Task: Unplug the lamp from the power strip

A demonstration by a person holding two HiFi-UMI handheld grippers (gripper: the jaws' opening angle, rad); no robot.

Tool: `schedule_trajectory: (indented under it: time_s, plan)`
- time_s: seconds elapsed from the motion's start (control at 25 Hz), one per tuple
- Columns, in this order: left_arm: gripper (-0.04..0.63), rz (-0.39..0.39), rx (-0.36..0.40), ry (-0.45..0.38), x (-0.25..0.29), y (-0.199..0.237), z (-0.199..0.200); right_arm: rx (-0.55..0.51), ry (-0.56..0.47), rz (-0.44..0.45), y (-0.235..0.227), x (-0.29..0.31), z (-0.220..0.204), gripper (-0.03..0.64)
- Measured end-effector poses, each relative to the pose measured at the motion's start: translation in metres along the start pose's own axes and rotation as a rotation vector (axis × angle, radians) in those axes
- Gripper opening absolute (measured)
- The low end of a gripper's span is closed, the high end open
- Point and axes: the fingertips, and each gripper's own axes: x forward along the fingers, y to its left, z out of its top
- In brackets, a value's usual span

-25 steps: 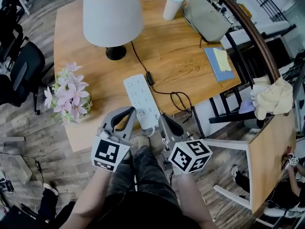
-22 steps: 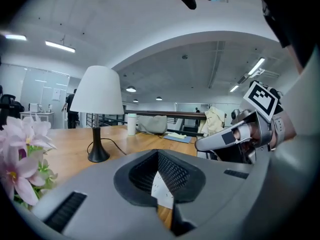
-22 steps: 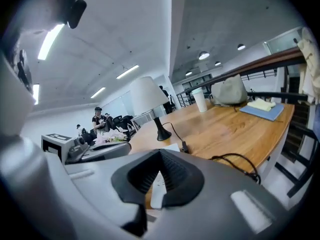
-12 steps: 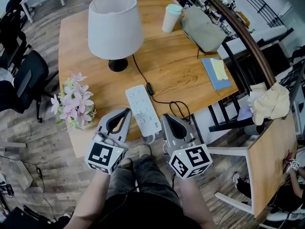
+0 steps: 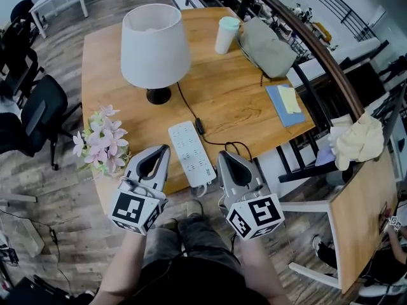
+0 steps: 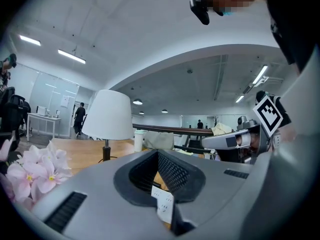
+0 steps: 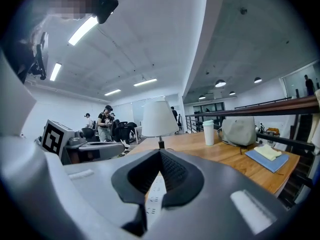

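Note:
A lamp (image 5: 154, 46) with a white shade stands at the back left of the wooden table (image 5: 222, 88). Its black cord runs to a black plug (image 5: 200, 126) at the right side of the white power strip (image 5: 189, 152). My left gripper (image 5: 165, 149) is shut and empty, just left of the strip's near end. My right gripper (image 5: 224, 155) is shut and empty, just right of it. In the left gripper view the shut left gripper (image 6: 157, 151) points level toward the lamp (image 6: 107, 115). The right gripper (image 7: 160, 150) does the same, with the strip (image 7: 155, 191) below it.
Pink flowers (image 5: 102, 143) stand at the table's near left edge, close to my left gripper. A pale cup (image 5: 227, 35), a grey bag (image 5: 270, 46) and a blue notebook (image 5: 286, 105) lie along the right side. Black chairs (image 5: 32, 107) stand left; a cloth-draped chair (image 5: 359, 138) stands right.
Both grippers have risen at the near table edge and now flank the strip's near end. The right gripper has rolled. Both stay shut.

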Motion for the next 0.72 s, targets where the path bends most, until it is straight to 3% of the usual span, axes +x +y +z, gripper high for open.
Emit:
schedule_trajectory:
  time_s: [0.72]
  plan:
    - [-0.003,0.011,-0.004,-0.075,-0.005,0.004,0.039,-0.080,-0.070,0.015,0.007,-0.004,0.038,0.006]
